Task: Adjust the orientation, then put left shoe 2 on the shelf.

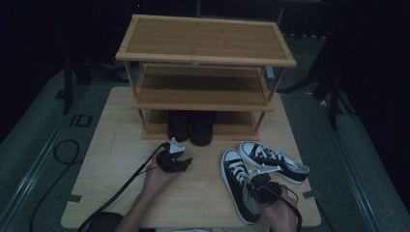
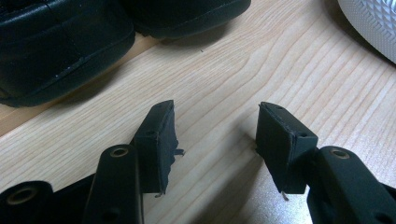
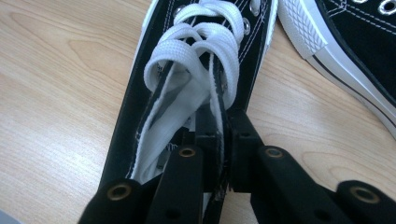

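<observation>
right gripper (image 3: 223, 140): my jaws clenched on side wall of near sneaker (image 3: 187, 93), one jaw inside the opening, one outside
near sneaker: flat on table (image 1: 121, 145), front right, toe toward shoe rack (image 1: 203, 72)
second sneaker (image 1: 273, 162): just beside it
left gripper (image 2: 215, 140): jaws released, nothing between, above bare table near black shoes (image 2: 60, 46)

The table (image 1: 121, 159) is seen from above and behind the person, looking forward and down, wide enough that the shoe rack (image 1: 203, 72) is taken in. The left gripper view is set low and close along its jaws, facing the black shoes (image 2: 60, 42) at the rack's foot. The right gripper view is set tight over the near sneaker (image 3: 196, 70). That sneaker (image 1: 239, 186) and the tabletop are shared with the high view.
</observation>
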`<move>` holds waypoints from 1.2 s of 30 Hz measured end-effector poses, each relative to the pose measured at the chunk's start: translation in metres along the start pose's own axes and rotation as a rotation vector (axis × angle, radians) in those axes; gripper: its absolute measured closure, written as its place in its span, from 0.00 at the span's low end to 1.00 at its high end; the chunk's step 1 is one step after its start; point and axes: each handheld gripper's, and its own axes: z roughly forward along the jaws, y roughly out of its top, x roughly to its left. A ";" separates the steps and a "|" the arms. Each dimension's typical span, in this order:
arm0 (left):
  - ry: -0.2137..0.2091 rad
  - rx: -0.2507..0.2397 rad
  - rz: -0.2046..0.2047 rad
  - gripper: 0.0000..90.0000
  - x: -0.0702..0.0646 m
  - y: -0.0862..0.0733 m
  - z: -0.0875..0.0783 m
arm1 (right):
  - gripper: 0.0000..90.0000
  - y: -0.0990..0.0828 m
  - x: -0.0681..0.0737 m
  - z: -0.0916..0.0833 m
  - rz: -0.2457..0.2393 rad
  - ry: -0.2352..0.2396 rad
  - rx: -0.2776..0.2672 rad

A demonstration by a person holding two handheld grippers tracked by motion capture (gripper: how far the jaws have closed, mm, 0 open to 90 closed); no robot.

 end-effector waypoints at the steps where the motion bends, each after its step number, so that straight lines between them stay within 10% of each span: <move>1: 0.001 0.000 0.001 0.53 0.000 0.000 0.000 | 0.97 0.001 0.000 0.000 0.008 0.002 0.005; 7: 0.002 0.001 0.001 0.53 0.000 0.000 0.000 | 0.97 0.002 -0.008 0.003 0.064 0.071 -0.033; 36: -0.005 0.000 -0.001 0.53 0.000 0.000 0.000 | 0.98 0.023 -0.010 0.016 0.073 0.101 -0.068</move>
